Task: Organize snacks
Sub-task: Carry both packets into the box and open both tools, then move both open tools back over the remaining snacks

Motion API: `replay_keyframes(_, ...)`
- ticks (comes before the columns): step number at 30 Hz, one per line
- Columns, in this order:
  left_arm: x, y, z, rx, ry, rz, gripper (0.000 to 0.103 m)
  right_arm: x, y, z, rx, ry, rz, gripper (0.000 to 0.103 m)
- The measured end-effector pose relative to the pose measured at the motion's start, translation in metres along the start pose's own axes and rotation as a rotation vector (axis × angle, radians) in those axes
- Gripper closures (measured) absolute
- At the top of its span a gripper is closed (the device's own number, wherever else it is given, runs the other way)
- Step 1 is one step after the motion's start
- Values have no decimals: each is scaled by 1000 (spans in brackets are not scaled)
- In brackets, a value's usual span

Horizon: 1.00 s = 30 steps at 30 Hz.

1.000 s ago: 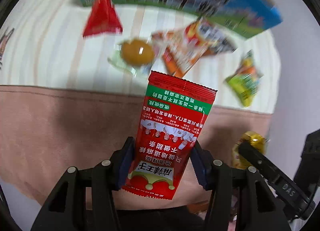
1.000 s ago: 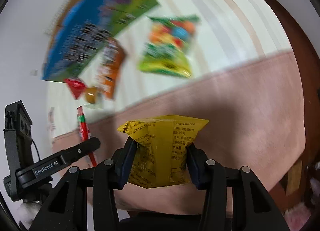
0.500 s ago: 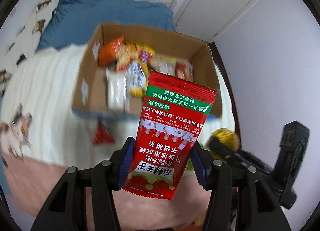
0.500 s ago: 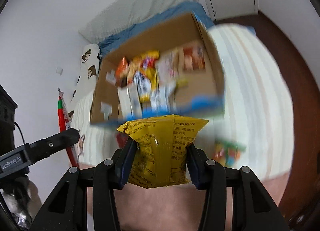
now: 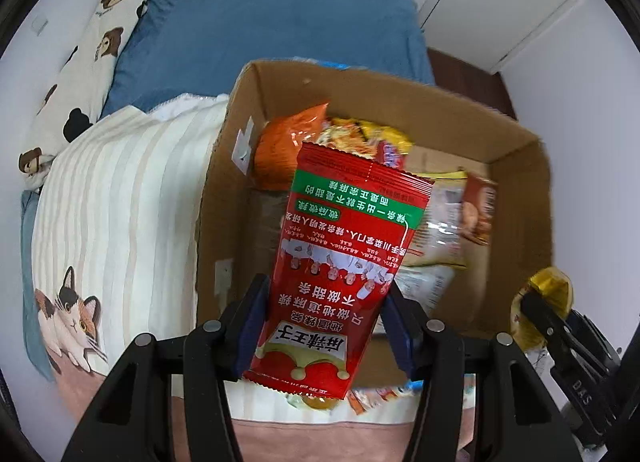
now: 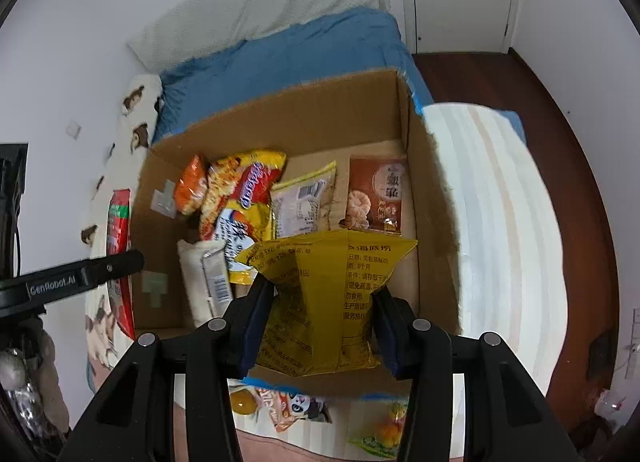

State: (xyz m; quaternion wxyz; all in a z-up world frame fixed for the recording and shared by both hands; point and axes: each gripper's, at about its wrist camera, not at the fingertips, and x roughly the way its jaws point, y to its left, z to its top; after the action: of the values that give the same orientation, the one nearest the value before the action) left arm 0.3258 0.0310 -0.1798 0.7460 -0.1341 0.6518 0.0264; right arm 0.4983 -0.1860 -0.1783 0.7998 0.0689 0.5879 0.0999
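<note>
My left gripper is shut on a red snack packet with a green band, held above the near edge of an open cardboard box. My right gripper is shut on a yellow snack bag, also held over the box's near edge. The box holds several snack packets, among them an orange bag and a brown packet. The left gripper and its red packet show at the left of the right wrist view. The yellow bag shows at the right of the left wrist view.
The box stands on a bed with a striped cream blanket and a blue sheet. Loose snacks lie on the blanket in front of the box: an orange packet, a round yellow one, a green bag. Wooden floor lies right.
Both grippers have lifted from low over the blanket and tilted forward, so the open box now lies directly ahead and below. Each still holds its packet.
</note>
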Motion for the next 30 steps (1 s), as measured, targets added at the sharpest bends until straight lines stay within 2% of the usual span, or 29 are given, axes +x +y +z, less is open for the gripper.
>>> replay_keyframes(5,27,9,6,-27,28,46,50,30,-8,-3,4,75,-9,50)
replay_keyframes(6,30,10,6,-25,28,48,50,34,-9,-3,6,91,-12,41)
replay_keyframes(7,34,9,6,-11,34,52,44,38,-11,-4,11,104,-13,21)
replay_keyframes(8,38,9,6,-7,40,58,31,40,-11,-5,10,113,-15,13)
replay_keyframes(9,42,9,5,1,49,58,23,41,-11,-5,1,121,-18,9)
replay_keyframes(10,44,9,5,10,55,48,13,42,-10,-6,-9,128,-22,9)
replay_keyframes(11,47,9,5,12,55,49,12,42,-9,-7,-17,131,-28,9)
replay_keyframes(13,50,9,3,11,58,44,12,44,-6,-7,-40,142,-42,6)
replay_keyframes(18,47,9,-3,-1,55,18,12,45,0,-10,-73,153,-68,6)
replay_keyframes(30,38,-1,-34,31,-15,38,12,38,-1,-19,-61,138,-96,5)
